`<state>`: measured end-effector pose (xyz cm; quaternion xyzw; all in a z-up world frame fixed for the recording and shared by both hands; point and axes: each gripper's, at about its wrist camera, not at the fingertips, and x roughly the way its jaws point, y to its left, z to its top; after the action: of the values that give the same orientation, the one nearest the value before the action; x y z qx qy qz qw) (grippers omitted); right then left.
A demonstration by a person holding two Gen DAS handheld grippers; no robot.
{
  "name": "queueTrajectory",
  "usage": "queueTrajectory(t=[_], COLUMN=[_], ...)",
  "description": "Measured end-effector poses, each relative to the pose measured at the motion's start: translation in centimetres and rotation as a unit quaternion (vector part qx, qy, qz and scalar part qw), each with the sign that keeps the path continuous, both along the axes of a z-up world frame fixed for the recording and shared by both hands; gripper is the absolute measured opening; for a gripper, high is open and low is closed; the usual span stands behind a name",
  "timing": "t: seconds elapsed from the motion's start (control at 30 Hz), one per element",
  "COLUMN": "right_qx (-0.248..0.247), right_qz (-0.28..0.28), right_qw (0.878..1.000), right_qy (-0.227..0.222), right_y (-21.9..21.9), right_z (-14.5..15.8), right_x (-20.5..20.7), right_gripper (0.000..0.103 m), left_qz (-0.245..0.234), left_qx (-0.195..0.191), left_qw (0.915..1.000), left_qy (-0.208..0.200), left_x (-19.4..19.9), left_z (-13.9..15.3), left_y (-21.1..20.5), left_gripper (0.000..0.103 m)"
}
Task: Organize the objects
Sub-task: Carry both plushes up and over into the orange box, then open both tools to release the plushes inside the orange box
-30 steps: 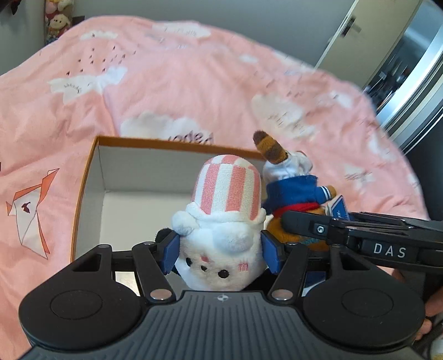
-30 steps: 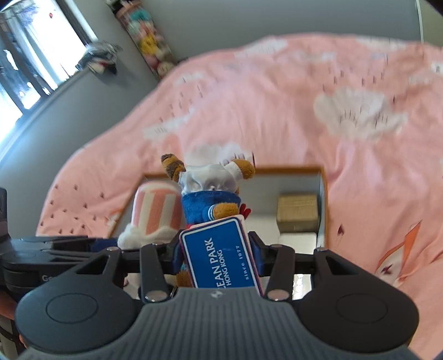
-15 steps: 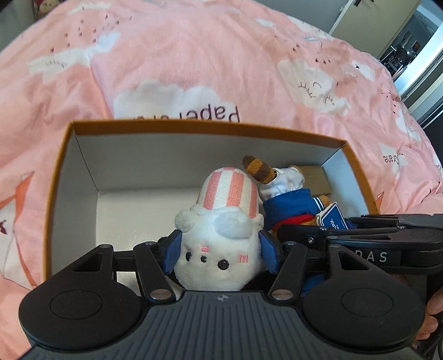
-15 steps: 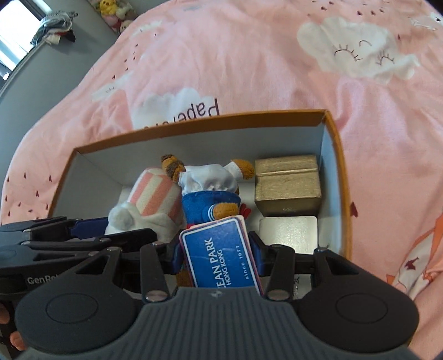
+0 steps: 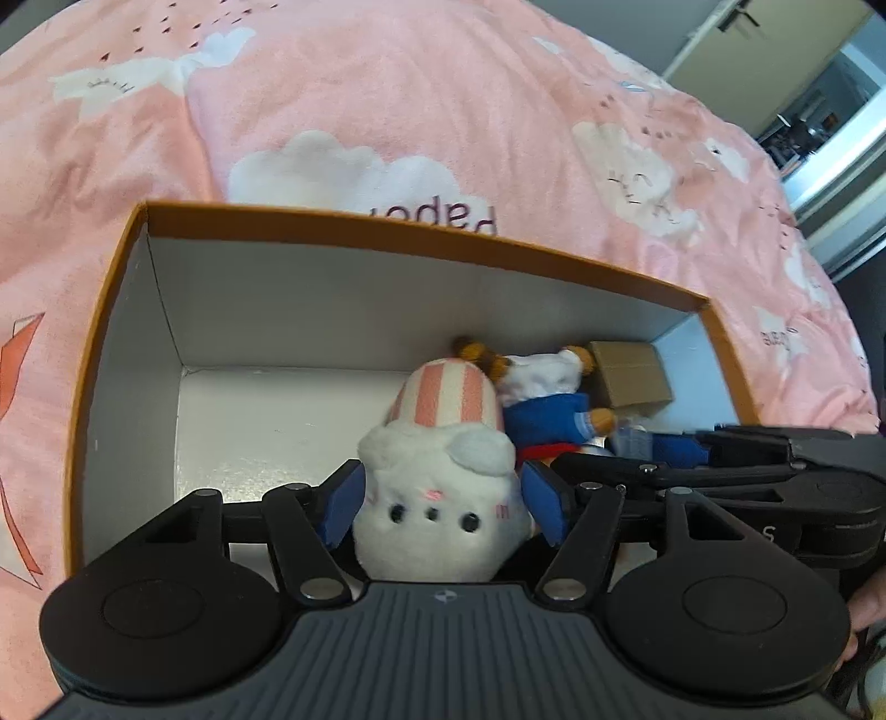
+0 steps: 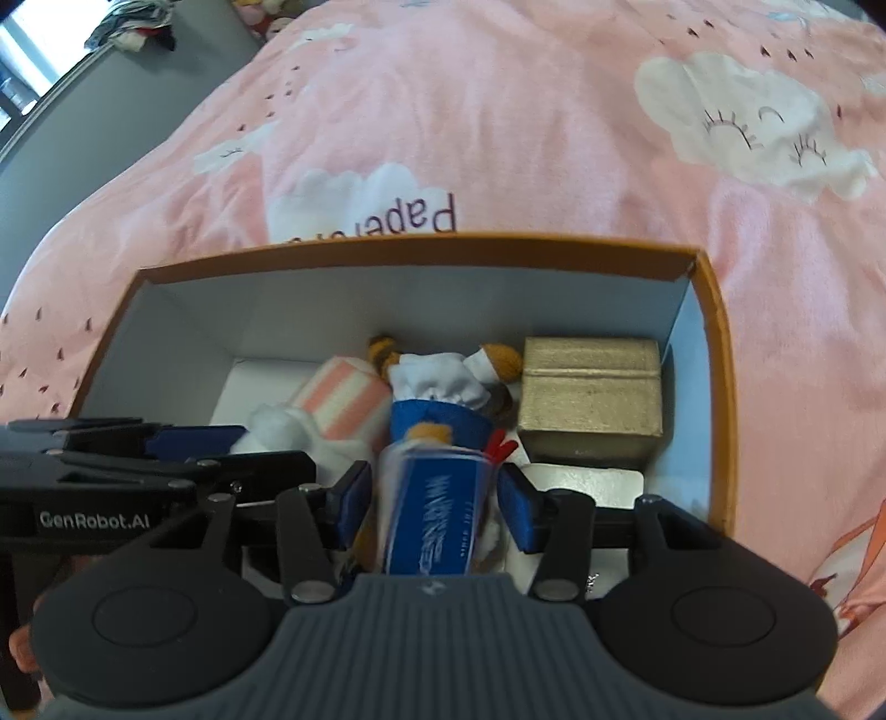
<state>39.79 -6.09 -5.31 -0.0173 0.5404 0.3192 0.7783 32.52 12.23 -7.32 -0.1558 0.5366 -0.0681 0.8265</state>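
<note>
Open orange-rimmed cardboard box with white interior [image 5: 127, 354], resting on pink cloud-print bedspread [image 5: 387, 99]. Inside it: white plush with pink-striped hat [image 5: 443, 448], apparently released between the spread blue pads of the left gripper [image 5: 440, 507]; beside it, brown plush in blue sailor outfit with blue tag [image 6: 437, 437], loosely flanked by the right gripper [image 6: 434, 501], contact unclear. Gold textured box [image 6: 592, 399] at the box's right wall.

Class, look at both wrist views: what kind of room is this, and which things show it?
Most likely a bedroom: a pink cloud-print duvet fills both views, an open box sits on it, and plush toys crowd the far edge.
</note>
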Motion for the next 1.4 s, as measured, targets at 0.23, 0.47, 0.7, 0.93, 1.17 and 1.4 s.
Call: queueTrajectory(t=[0.23, 0.47, 0.7, 0.93, 1.17, 1.4], right_qx=[-0.033, -0.102, -0.114, -0.104, -0.105, -0.043], right_qz=[0.093, 0.17, 0.132, 0.094, 0.095, 0.045], right_qw=[0.994, 0.976, 0.981, 0.988, 0.985, 0.987], right_qy=[-0.036, -0.087, -0.08, -0.061, -0.093, -0.149], right_y=[-0.3, 1.3, 1.3, 0.5, -0.5, -3.5], right_z=[1.7, 0.2, -1.0, -1.5, 0.2, 4.8], right_x=[-2.7, -6.1, -4.6, -3.9, -5.8, -9.8], right_gripper=[0.058, 0.062, 0.031, 0.026, 0.034, 0.045], left_qz=[-0.069, -0.07, -0.029, -0.011, 0.025, 0.035], left_qx=[0.069, 0.089, 0.078, 0.071, 0.112, 0.105], left_qw=[0.9952, 0.9936, 0.9965, 0.9974, 0.9921, 0.9839], left_qy=[-0.005, -0.002, -0.008, -0.002, -0.053, -0.141], left_x=[-2.2, -2.8, -2.1, -2.2, -4.7, -9.6], left_z=[1.6, 0.0, -0.3, -0.7, 1.5, 6.1], left_y=[-1.8, -2.7, -3.5, -4.0, -4.7, -5.9], left_gripper=[0.068, 0.04, 0.036, 0.038, 0.048, 0.049])
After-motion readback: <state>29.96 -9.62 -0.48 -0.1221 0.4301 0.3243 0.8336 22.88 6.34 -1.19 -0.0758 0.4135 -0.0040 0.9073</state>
